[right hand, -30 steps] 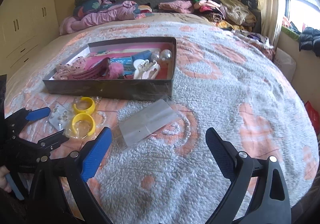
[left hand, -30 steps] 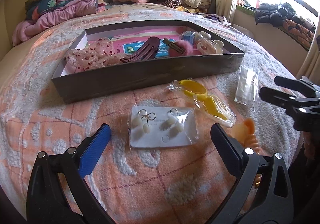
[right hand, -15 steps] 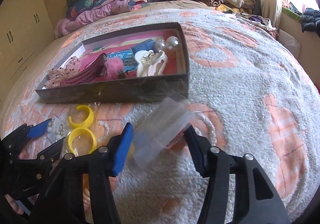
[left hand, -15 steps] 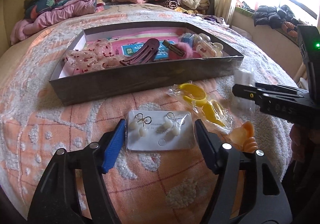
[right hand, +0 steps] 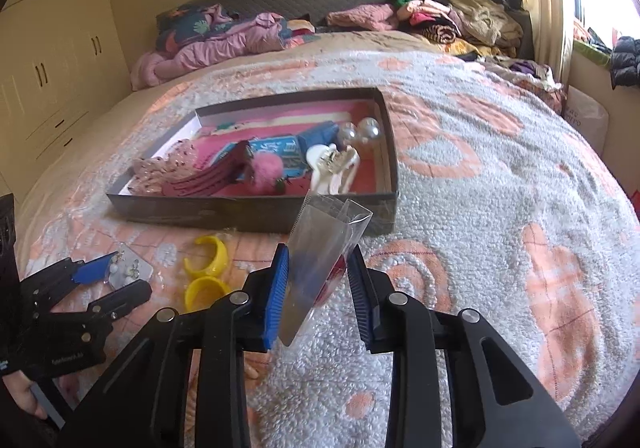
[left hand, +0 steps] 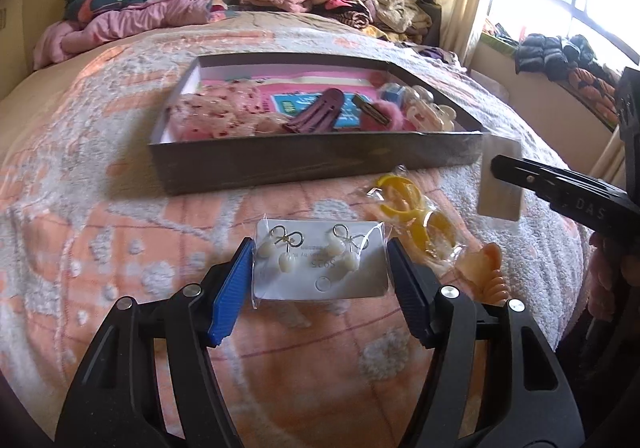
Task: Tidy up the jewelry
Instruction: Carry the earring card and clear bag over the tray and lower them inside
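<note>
2 packets in hand now, right gripper (right hand: 318, 288) pinching the clear pouch (right hand: 326, 248), left gripper (left hand: 320, 272) closing its fingers on the earring card (left hand: 320, 260), yellow bangles (left hand: 416, 208) still outside the box (left hand: 312, 164).

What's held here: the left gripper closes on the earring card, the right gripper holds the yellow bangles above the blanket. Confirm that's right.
One thing is wrong. The right gripper holds the clear plastic packet, not the yellow bangles, which lie on the blanket; the right wrist view shows it. The left gripper does close on the earring card.
</note>
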A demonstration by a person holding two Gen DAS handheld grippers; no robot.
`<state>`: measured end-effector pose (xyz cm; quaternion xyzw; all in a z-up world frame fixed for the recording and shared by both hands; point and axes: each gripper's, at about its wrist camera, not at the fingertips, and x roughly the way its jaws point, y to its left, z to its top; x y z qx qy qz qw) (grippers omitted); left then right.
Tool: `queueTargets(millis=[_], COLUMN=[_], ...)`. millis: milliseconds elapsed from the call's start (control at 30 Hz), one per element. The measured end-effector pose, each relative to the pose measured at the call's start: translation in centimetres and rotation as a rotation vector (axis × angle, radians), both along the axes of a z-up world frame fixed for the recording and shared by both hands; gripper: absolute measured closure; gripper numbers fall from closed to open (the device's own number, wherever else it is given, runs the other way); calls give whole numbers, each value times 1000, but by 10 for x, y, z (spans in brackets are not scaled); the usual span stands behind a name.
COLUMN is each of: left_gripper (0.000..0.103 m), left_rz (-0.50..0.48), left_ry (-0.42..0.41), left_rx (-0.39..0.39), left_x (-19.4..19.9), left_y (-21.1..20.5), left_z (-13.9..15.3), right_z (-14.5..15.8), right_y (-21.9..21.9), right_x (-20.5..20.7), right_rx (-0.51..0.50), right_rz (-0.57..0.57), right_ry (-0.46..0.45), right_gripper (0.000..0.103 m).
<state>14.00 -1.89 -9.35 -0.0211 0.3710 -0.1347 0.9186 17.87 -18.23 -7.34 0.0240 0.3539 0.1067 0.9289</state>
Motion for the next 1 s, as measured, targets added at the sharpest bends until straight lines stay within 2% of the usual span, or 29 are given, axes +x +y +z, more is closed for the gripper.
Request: queueTargets(millis=[500, 1000], left_gripper=[46, 46], left_rz=[96, 141], left_ry=[-81, -154], left_rx=[-29, -50], left_x=[-15, -4], left_y=[40, 60], left_z=[41, 74], right_z=[40, 76], right_y=[24, 52], right_x=[-23, -8], right_rx=[-26, -21], right_rz=[88, 162], right_ry=[-107, -186], right_gripper=[74, 75])
